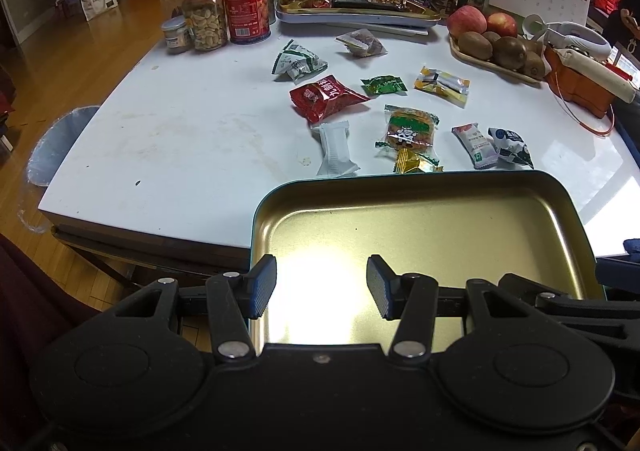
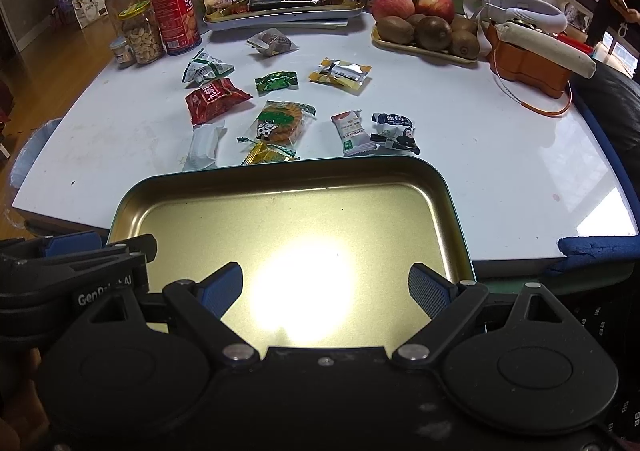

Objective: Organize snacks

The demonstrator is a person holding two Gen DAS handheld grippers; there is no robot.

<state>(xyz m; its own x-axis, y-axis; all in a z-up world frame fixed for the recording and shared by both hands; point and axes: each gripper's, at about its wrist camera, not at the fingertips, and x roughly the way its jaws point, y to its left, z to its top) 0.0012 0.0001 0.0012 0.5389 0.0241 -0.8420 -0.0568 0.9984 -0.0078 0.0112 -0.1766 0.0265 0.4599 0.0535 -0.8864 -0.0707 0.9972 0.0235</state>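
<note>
A gold-lined tin tray (image 2: pixel 448 211) is seen empty at the near edge of the white table (image 2: pixel 500 171). Just beyond its far rim, wrapped snacks are scattered: a red packet (image 2: pixel 214 99), a cow-print biscuit pack (image 2: pixel 278 123), a white bar (image 1: pixel 335 149) and a green candy (image 2: pixel 277 82). Above the tray, the left gripper (image 1: pixel 322 287) and the right gripper (image 2: pixel 326 291) are held with jaws apart, nothing between them. Kiwis (image 2: pixel 432 33) lie at the far right.
</note>
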